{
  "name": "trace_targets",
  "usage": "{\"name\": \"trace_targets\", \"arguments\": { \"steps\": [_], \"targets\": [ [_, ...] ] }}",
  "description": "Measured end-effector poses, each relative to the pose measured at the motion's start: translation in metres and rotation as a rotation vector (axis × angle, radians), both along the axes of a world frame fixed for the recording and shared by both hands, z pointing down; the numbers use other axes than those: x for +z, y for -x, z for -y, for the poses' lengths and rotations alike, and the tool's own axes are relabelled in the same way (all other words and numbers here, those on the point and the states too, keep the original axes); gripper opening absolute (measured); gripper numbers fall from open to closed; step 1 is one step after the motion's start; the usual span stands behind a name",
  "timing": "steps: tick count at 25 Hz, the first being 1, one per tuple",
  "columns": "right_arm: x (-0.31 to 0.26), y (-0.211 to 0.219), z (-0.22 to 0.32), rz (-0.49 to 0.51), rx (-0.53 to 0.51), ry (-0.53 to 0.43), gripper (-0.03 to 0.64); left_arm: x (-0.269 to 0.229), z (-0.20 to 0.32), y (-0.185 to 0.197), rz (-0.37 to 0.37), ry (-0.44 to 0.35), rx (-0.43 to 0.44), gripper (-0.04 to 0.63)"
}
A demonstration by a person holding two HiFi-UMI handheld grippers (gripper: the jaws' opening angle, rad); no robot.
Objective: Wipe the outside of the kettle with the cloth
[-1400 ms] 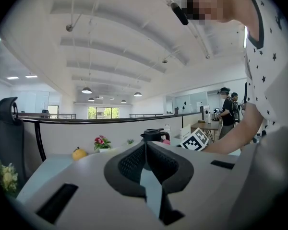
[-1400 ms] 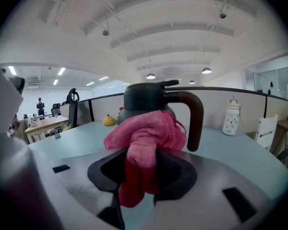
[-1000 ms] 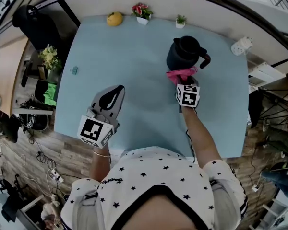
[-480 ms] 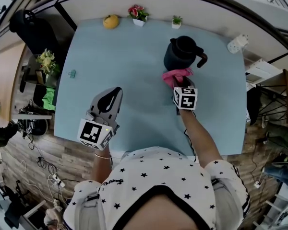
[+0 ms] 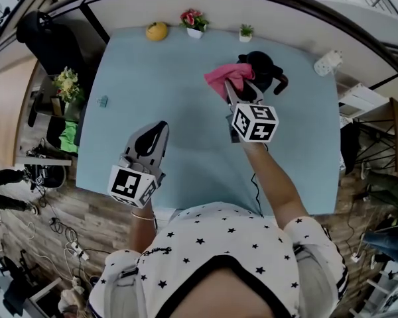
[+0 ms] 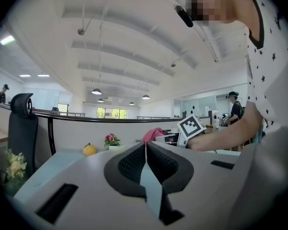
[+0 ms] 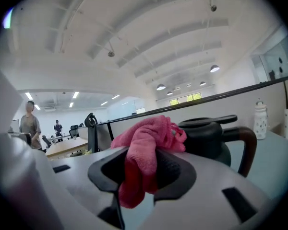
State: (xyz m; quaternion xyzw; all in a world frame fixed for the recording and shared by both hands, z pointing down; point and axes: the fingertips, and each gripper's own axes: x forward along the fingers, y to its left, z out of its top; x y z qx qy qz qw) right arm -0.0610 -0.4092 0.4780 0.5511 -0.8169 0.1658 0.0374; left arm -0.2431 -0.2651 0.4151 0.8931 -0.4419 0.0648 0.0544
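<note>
Clamping the cloth (image 5: 223,76) in my right gripper (image 5: 233,93), raised by the kettle (image 5: 265,68) near the table's (image 5: 179,58) far edge, I should press a fold flat on the kettle's wall and sweep round; my left gripper (image 5: 158,130) rests closed on nothing.

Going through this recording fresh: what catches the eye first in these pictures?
The pink cloth stands out most, bunched in the jaws of the right tool and held up at the left side of the black kettle, near the far edge of the light blue table. The left tool is shut and empty over the table's near left part.
</note>
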Motion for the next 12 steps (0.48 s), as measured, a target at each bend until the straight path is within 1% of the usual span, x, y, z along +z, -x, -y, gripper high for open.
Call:
{"name": "trace_targets", "arguments": {
  "steps": [2, 6, 12],
  "targets": [
    [-0.001, -0.005, 0.007, 0.019, 0.030, 0.005, 0.144, 0.000, -0.002, 0.006, 0.001, 0.001, -0.014, 0.031],
    [0.010, -0.013, 0.011, 0.049, 0.073, 0.045, 0.144, 0.003, -0.004, 0.012, -0.007, 0.009, -0.025, 0.031],
    [0.034, -0.010, 0.008, 0.091, 0.093, 0.115, 0.144, 0.006, -0.003, 0.012, -0.013, 0.016, -0.019, 0.031]
  ]
}}
